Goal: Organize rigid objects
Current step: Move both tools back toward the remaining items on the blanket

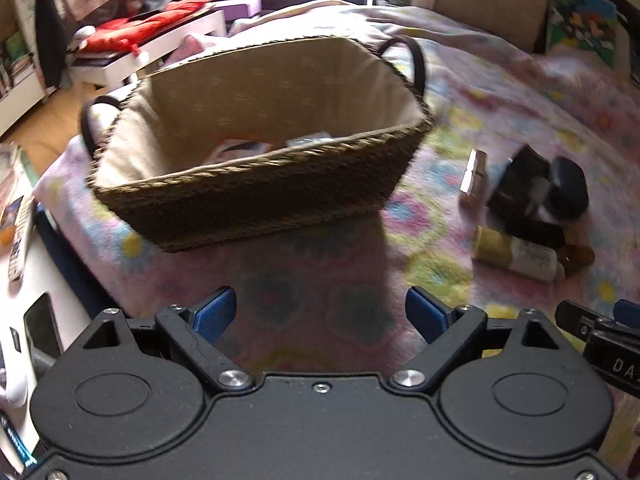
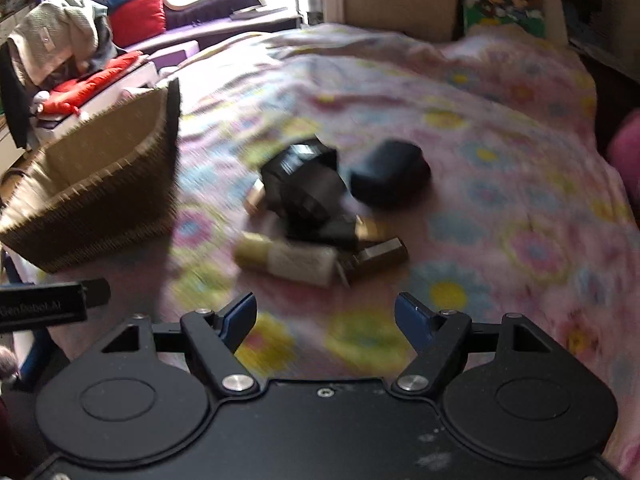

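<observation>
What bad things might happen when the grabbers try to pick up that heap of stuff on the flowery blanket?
1. The round olive and white bottle lies on its side on the soft flowered blanket, so it might roll if nudged.
2. The black box, black rounded case and small brown bottle lie bunched together, so the open right gripper may knock neighbours.
</observation>
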Action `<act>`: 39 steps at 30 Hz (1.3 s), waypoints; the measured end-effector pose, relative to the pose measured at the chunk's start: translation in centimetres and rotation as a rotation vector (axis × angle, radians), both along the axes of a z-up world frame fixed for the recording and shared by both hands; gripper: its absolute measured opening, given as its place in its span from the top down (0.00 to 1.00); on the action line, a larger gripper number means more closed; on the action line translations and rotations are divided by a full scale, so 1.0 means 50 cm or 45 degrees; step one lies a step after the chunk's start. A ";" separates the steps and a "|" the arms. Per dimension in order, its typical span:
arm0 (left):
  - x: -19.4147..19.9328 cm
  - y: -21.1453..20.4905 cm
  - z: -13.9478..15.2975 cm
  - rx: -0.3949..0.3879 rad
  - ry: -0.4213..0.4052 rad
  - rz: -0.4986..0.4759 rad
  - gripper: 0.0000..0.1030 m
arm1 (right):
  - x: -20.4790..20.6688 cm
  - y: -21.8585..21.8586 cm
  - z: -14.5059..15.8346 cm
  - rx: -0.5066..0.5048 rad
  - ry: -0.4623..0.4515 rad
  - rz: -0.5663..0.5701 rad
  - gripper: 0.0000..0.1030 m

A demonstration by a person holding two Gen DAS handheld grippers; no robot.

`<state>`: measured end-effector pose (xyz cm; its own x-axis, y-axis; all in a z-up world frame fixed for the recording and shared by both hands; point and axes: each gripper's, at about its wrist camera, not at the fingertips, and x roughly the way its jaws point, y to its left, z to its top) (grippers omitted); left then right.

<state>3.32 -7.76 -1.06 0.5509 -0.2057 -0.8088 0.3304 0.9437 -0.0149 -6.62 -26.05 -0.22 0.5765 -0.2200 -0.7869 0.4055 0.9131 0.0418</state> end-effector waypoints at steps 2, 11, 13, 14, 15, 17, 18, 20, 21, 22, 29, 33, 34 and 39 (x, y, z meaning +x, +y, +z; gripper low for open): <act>-0.002 -0.011 0.003 -0.027 -0.019 -0.052 0.14 | -0.012 -0.010 -0.018 0.001 -0.001 -0.035 0.26; 0.020 -0.095 -0.040 0.023 0.017 -0.196 0.14 | -0.024 -0.047 -0.068 -0.058 -0.031 -0.134 0.26; 0.019 -0.114 -0.051 0.053 0.029 -0.243 0.14 | -0.022 -0.062 -0.064 -0.074 -0.053 -0.155 0.26; 0.016 -0.119 -0.055 0.060 0.032 -0.256 0.14 | -0.020 -0.067 -0.062 -0.082 -0.063 -0.149 0.26; 0.013 -0.121 -0.058 0.063 0.033 -0.265 0.14 | -0.015 -0.072 -0.061 -0.093 -0.073 -0.126 0.26; 0.004 -0.121 -0.058 0.059 0.027 -0.285 0.13 | -0.006 -0.078 -0.064 -0.129 -0.083 -0.085 0.26; 0.002 -0.121 -0.057 0.058 0.021 -0.289 0.12 | 0.000 -0.083 -0.067 -0.144 -0.086 -0.072 0.26; 0.003 -0.118 -0.056 0.054 0.016 -0.279 0.12 | 0.009 -0.088 -0.074 -0.163 -0.092 -0.033 0.26; 0.005 -0.115 -0.056 0.043 0.022 -0.267 0.12 | 0.013 -0.090 -0.078 -0.169 -0.091 -0.007 0.26; 0.010 -0.110 -0.055 0.027 0.038 -0.251 0.12 | 0.015 -0.089 -0.081 -0.179 -0.091 0.024 0.26; 0.052 -0.074 -0.067 -0.119 0.182 -0.134 0.12 | 0.027 -0.064 -0.118 -0.327 -0.140 0.211 0.25; 0.056 -0.069 -0.068 -0.142 0.190 -0.118 0.11 | 0.027 -0.077 -0.128 -0.287 -0.242 0.184 0.26; 0.055 -0.069 -0.069 -0.139 0.187 -0.117 0.11 | 0.027 -0.080 -0.131 -0.273 -0.264 0.180 0.28; 0.052 -0.069 -0.067 -0.158 0.180 -0.126 0.11 | 0.011 -0.080 -0.143 -0.312 -0.338 0.183 0.48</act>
<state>5.90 -11.20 -4.42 0.4056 -0.3559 -0.8419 0.4080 0.8947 -0.1817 -6.07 -30.06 -7.36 0.7919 -0.2850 -0.5401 0.2769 0.9558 -0.0983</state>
